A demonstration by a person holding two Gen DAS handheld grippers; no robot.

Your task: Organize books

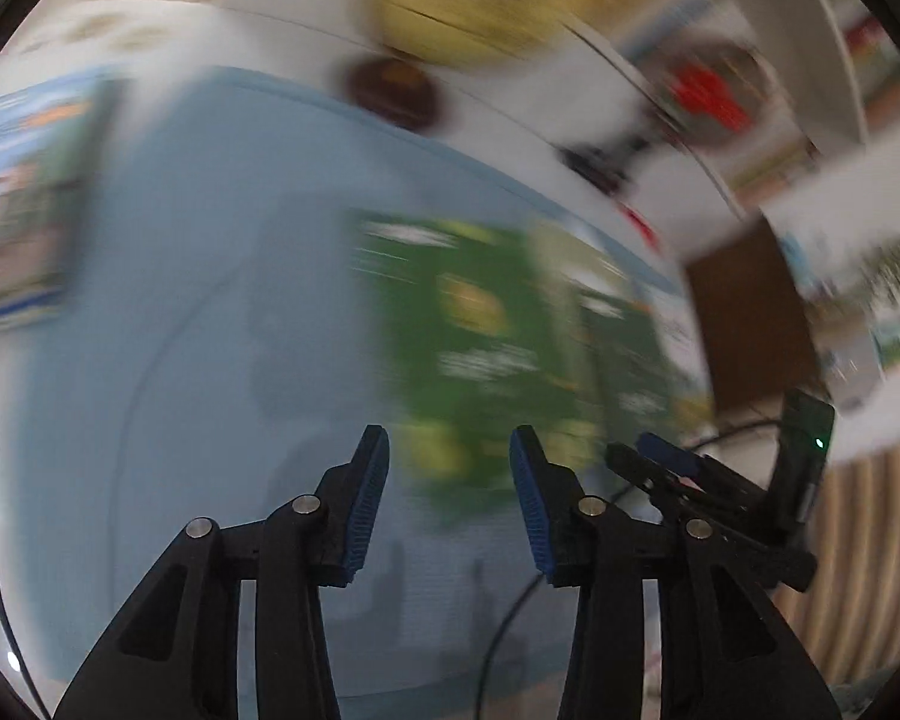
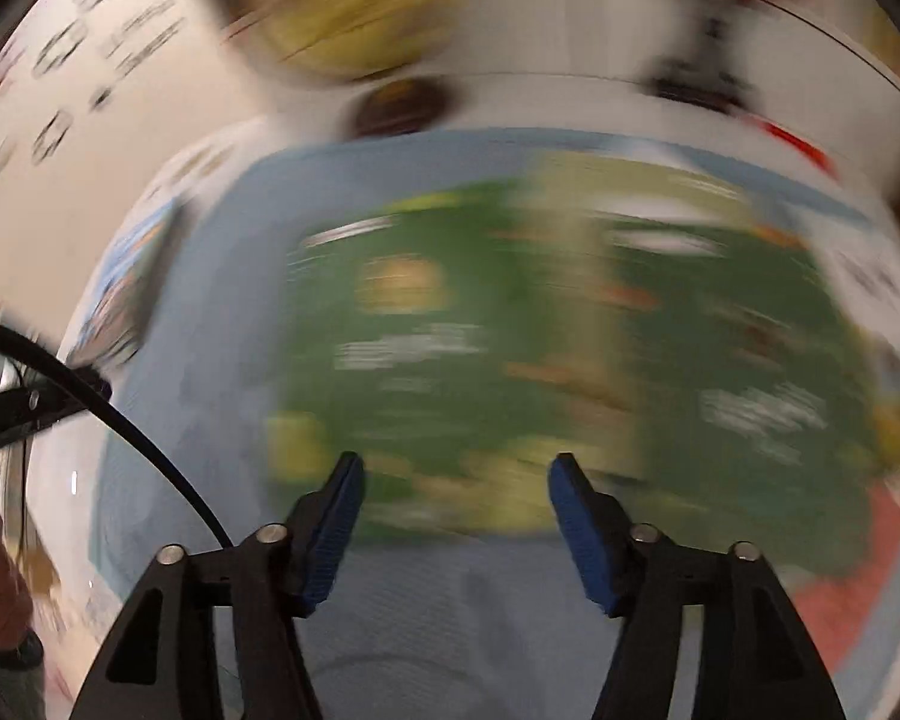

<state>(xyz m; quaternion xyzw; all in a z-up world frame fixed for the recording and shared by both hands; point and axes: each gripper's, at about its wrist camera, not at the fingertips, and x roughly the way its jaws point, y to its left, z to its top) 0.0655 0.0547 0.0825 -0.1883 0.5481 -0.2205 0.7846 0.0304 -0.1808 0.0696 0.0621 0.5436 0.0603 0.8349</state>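
Note:
Both views are smeared by motion. A green-covered book (image 1: 480, 324) lies flat on a light blue mat (image 1: 198, 300), with a second green book (image 1: 606, 312) beside it on the right. My left gripper (image 1: 449, 468) hangs above the mat at the green book's near edge, open, with nothing between its blue pads. In the right wrist view the same green book (image 2: 426, 330) and its neighbour (image 2: 732, 348) fill the middle. My right gripper (image 2: 455, 480) stands open over the green book's near edge, holding nothing. The right gripper's tip (image 1: 666, 450) shows in the left wrist view.
Another book (image 1: 24, 198) lies at the mat's left edge. A yellow round object (image 1: 468, 6) and a dark round object (image 1: 390, 90) sit on the white table beyond the mat. A shelf with books (image 1: 840, 60) stands at the far right. A black cable (image 2: 120, 414) crosses the left.

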